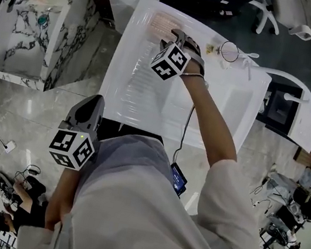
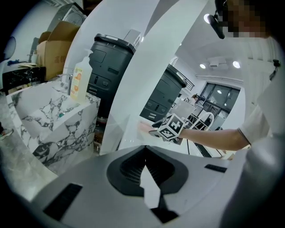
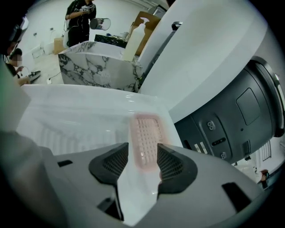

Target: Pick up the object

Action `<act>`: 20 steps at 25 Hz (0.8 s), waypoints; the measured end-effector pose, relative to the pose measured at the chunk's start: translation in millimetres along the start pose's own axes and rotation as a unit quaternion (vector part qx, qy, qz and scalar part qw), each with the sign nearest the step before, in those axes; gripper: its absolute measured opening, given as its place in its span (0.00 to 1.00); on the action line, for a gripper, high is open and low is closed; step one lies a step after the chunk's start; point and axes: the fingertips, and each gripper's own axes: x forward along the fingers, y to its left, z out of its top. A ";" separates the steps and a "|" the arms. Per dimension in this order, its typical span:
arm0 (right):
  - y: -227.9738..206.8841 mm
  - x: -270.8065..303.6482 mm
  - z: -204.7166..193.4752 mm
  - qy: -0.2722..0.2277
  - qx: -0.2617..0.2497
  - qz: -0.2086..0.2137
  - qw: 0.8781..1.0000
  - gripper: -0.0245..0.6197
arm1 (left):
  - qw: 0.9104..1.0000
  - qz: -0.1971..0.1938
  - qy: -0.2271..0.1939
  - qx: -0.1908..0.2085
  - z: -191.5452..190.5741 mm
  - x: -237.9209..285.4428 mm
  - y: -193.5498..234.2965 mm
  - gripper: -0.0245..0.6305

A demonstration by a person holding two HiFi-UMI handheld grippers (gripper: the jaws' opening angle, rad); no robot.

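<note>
A flat pink slotted object point(image 1: 160, 21) lies at the far end of a white ribbed basin point(image 1: 230, 104). My right gripper point(image 1: 178, 35) reaches over it from the near side. In the right gripper view the pink object point(image 3: 144, 133) rests on the white surface between the two dark pads of that gripper point(image 3: 143, 148), whose jaws stand wide on either side of it. My left gripper point(image 1: 94, 104) hangs low beside the person's body, off the basin. Its jaws point(image 2: 145, 156) are together with nothing in them.
A marble-patterned block point(image 1: 27, 39) with a pump bottle point(image 2: 79, 82) on it stands left of the basin. A dark machine point(image 3: 236, 116) sits beyond the basin's far edge. A wire ring point(image 1: 230, 51) lies on the right rim. Another person point(image 1: 16, 204) is on the floor at lower left.
</note>
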 end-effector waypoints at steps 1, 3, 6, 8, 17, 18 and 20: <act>-0.1 2.9 0.7 0.001 -0.006 -0.001 1.000 0.33 | 1.000 0.002 0.000 0.000 -0.1 0.1 0.9 0.04; -0.2 8.9 1.1 0.003 -0.015 -0.001 1.000 0.34 | 1.000 0.005 0.002 0.001 -1.5 0.6 2.3 0.04; 0.0 17.6 0.0 0.009 -0.028 -0.002 1.000 0.35 | 1.000 0.007 0.007 0.002 -4.5 1.8 2.8 0.04; 1.7 22.7 -0.3 0.012 -0.035 0.000 0.999 0.35 | 1.000 0.008 0.010 0.002 -5.6 2.4 3.2 0.04; 6.8 43.0 -1.0 0.030 -0.074 -0.009 0.997 0.35 | 1.000 0.012 0.017 -0.002 -6.5 6.1 7.5 0.04; 6.2 44.7 -0.8 0.031 -0.077 -0.011 0.997 0.35 | 1.000 0.013 0.017 -0.003 -6.1 6.3 8.0 0.04; 3.2 46.4 0.0 0.031 -0.083 -0.016 0.996 0.35 | 1.000 0.013 0.017 -0.005 -5.2 6.9 9.1 0.04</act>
